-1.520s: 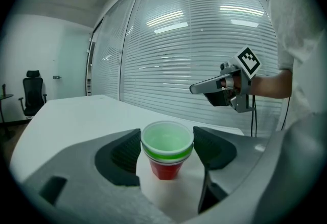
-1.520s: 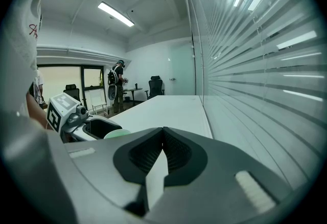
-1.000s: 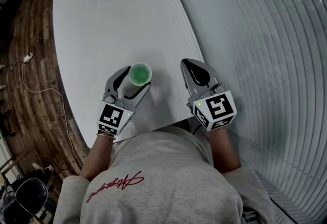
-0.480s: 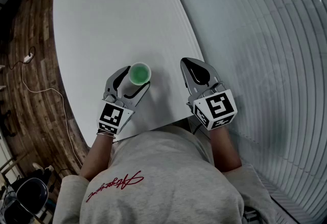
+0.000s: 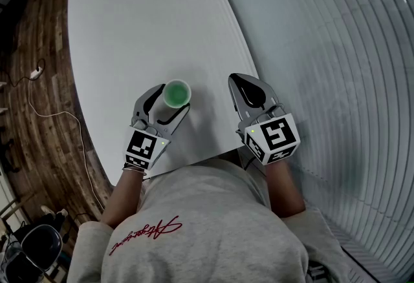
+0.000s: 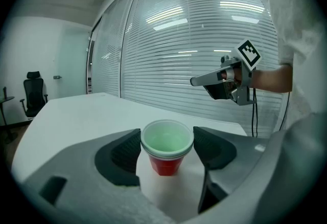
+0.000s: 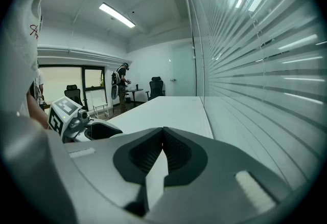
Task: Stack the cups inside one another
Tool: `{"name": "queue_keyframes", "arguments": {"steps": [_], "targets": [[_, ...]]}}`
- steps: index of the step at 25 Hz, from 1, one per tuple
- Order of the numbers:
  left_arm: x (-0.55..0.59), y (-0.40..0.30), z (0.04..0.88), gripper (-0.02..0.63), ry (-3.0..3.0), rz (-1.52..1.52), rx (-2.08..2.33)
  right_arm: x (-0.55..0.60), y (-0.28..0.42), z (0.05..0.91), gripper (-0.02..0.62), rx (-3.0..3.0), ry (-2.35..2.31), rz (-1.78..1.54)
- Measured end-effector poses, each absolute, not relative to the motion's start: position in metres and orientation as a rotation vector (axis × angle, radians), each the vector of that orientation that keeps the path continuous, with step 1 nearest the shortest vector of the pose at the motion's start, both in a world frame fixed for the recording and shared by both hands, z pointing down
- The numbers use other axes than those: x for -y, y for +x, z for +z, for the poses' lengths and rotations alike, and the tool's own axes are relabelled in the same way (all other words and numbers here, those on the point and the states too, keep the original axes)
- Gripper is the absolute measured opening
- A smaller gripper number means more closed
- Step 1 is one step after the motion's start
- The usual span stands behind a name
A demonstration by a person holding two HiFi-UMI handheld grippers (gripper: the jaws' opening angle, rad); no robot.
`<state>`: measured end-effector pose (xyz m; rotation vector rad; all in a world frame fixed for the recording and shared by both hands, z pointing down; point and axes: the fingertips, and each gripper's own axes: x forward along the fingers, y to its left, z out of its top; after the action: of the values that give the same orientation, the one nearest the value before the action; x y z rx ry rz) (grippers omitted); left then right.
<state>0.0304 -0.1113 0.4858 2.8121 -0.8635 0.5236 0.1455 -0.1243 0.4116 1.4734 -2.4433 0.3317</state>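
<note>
A green cup nested inside a red cup (image 5: 176,93) stands upright on the white table (image 5: 142,17) near its front edge. My left gripper (image 5: 173,99) holds this stack from the near side. In the left gripper view both pads sit against the rim of the stacked cups (image 6: 166,142), one on each side, with the left gripper (image 6: 167,150) shut on them. My right gripper (image 5: 237,80) hovers to the right of the cups, apart from them, shut and empty. It also shows in the left gripper view as the right gripper (image 6: 197,81). In its own view the right gripper (image 7: 163,138) has its pads together.
A wall of window blinds (image 5: 336,49) runs along the table's right side. Wooden floor with a white cable (image 5: 58,114) lies to the left. An office chair (image 6: 33,92) stands beyond the table's far end. A person (image 7: 121,82) stands far off in the room.
</note>
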Motion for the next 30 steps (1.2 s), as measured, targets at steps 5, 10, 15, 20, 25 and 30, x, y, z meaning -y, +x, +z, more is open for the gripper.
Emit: {"name": "queue_keyframes", "arguments": {"steps": [5,10,15,20,25,30], "targets": [[0.11,0.029,0.487,0.318,2.811,0.518,0.862,0.123,0.144,0.413,-0.003,2.443,1.478,0.331],[0.112,0.03,0.487,0.318,2.806,0.52,0.859,0.124,0.145,0.412,-0.003,2.446,1.48,0.337],[0.111,0.03,0.49,0.321,2.801,0.519,0.863,0.122,0.145,0.414,-0.003,2.452,1.484,0.342],[0.108,0.03,0.49,0.322,2.791,0.513,0.848,0.118,0.143,0.413,-0.003,2.452,1.484,0.34],[0.109,0.028,0.487,0.324,2.77,0.497,0.833,0.119,0.14,0.407,-0.003,2.452,1.484,0.333],[0.108,0.024,0.486,0.327,2.762,0.5,0.835,0.118,0.137,0.403,-0.003,2.45,1.486,0.331]]}}
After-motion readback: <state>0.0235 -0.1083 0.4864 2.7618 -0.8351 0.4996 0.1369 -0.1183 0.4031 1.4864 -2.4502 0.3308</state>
